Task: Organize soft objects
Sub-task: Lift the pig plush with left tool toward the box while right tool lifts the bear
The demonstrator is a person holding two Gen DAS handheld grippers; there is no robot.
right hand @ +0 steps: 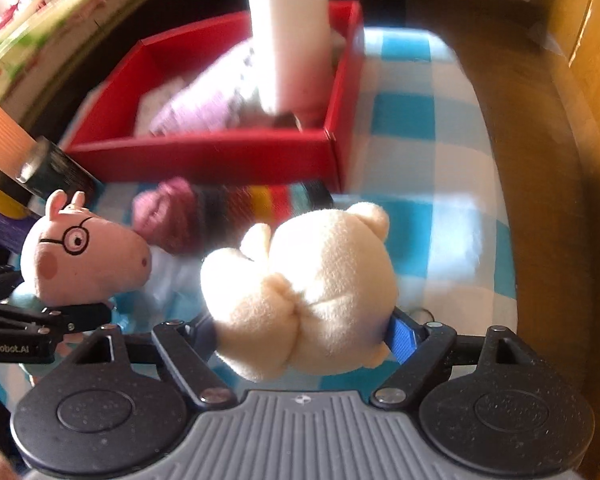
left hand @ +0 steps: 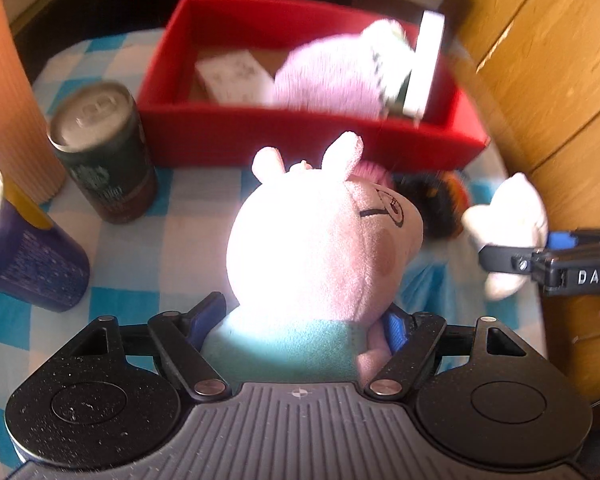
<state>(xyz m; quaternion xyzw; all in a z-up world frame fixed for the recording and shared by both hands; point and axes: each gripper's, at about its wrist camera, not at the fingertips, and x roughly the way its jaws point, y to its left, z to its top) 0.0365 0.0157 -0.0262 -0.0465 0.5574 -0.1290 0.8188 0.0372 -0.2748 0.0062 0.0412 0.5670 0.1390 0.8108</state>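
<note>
1. In the left wrist view the left tongs were closed on the pink pig at its teal body, a blue pad pressed in on each side, with the head rising between the fingers.
2. The right wrist view showed the right tongs gripping the cream bear, the plush bulging out over both pads.
3. Only the right view showed the pig's face from the side, with its round glasses and snout, and the left tongs under it at the left edge.
4. Only the left view showed the bear from outside, at the right edge, with one finger of the right tongs across it; the other finger was hidden there.
5. The red box stood on the checked cloth of the desk, beyond both toys. A lilac plush lay inside it, with a white block standing at its right end; both were blurred.
6. The left view alone showed a white card flat on the box floor. The right view hid it behind the plush and the block.
7. A striped knit with a pink end lay on the cloth just before the box; the left view caught only a dark part of it behind the pig's head.
8. The left view showed a dark can upright left of the box, a purple can nearer, and an orange ribbed cylinder behind them.
</note>
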